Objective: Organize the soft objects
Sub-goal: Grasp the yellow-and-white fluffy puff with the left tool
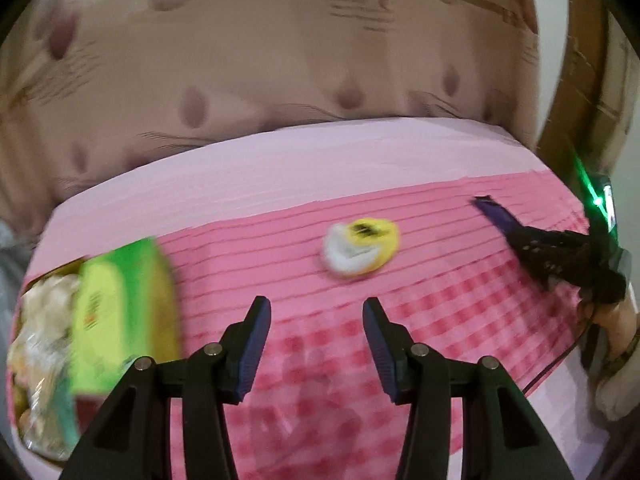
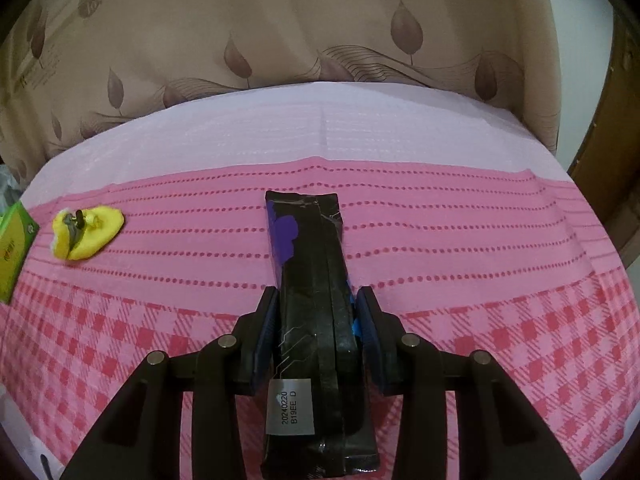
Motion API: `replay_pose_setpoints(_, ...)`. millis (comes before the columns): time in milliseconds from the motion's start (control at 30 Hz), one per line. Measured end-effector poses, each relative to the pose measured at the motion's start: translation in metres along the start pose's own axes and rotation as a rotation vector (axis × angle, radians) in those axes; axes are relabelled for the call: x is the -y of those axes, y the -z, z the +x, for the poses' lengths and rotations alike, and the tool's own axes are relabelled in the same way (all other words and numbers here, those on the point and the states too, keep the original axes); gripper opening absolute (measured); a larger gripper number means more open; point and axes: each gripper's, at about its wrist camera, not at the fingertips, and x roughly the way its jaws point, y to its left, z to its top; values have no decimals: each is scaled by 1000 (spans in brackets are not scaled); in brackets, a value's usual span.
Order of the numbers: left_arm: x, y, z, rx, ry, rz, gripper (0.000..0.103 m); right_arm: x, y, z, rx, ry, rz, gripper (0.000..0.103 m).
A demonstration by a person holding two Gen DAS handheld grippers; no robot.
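Note:
A yellow and white soft toy (image 1: 360, 249) lies on the pink cloth (image 1: 440, 300), a short way ahead of my open, empty left gripper (image 1: 317, 312). It also shows at the far left of the right wrist view (image 2: 86, 236). My right gripper (image 2: 317, 304) is shut on a long black wrapped pack (image 2: 310, 280) with a purple patch and a white date label, held just above the cloth. In the left wrist view the right gripper (image 1: 532, 240) and its black pack (image 1: 496, 216) are at the far right.
A green and yellow box (image 1: 120, 316) stands at the left beside a bag of pale items (image 1: 40, 340); the box's corner shows in the right wrist view (image 2: 14, 252). A brown leaf-patterned mattress (image 2: 280, 32) rises behind the table. A wooden frame (image 2: 616, 160) is at the right.

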Motion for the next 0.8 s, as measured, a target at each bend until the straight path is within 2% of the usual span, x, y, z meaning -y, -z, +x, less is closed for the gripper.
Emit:
replay_pose_setpoints(200, 14, -23, 42, -55, 54, 9, 49, 0, 2, 2, -2, 19, -25, 39)
replay_pose_setpoints(400, 8, -37, 78, -106, 72, -27, 49, 4, -3, 7, -3, 7, -18, 40)
replay_pose_setpoints(600, 2, -43, 107, -147, 82, -59, 49, 0, 1, 3, -2, 2, -12, 41)
replay_pose_setpoints(700, 0, -42, 113, -141, 117, -98, 49, -3, 0, 3, -2, -1, -10, 41)
replay_pose_setpoints(800, -3, -39, 112, -130, 151, -144, 40, -4, 1, 2, -2, -2, -8, 42)
